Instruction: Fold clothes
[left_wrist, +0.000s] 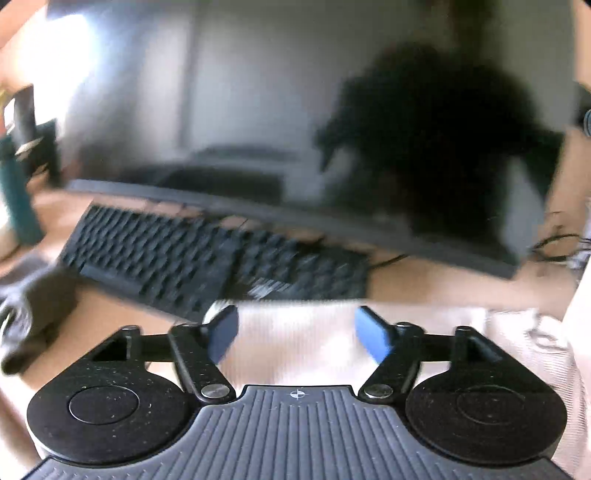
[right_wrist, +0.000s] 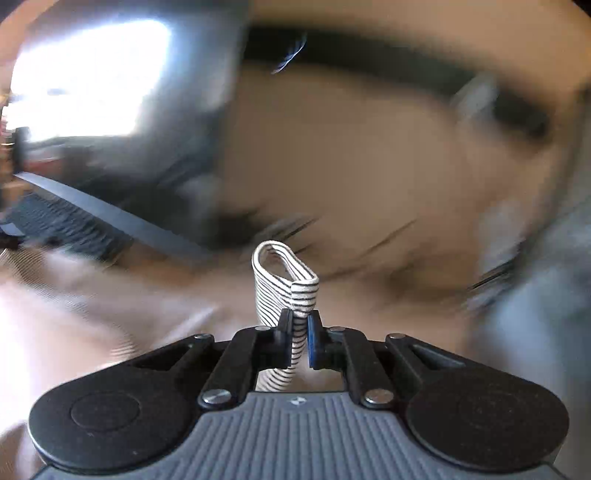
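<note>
A fold of white, black-striped cloth (right_wrist: 286, 291) stands pinched between the nearly closed jaws of the right hand-held gripper (right_wrist: 300, 334), its surroundings blurred. The left hand-held gripper (left_wrist: 295, 332) is spread wide, holding nothing, above pale ribbed cloth (left_wrist: 306, 343) on the counter (left_wrist: 443, 284), near a black keyboard (left_wrist: 207, 258) and monitor (left_wrist: 258, 110).

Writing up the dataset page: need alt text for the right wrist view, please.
The right tool is shut on a fold of black-and-white striped fabric, which loops up above its fingertips. Behind it everything is motion-blurred: a tan surface and a bright window at upper left.
</note>
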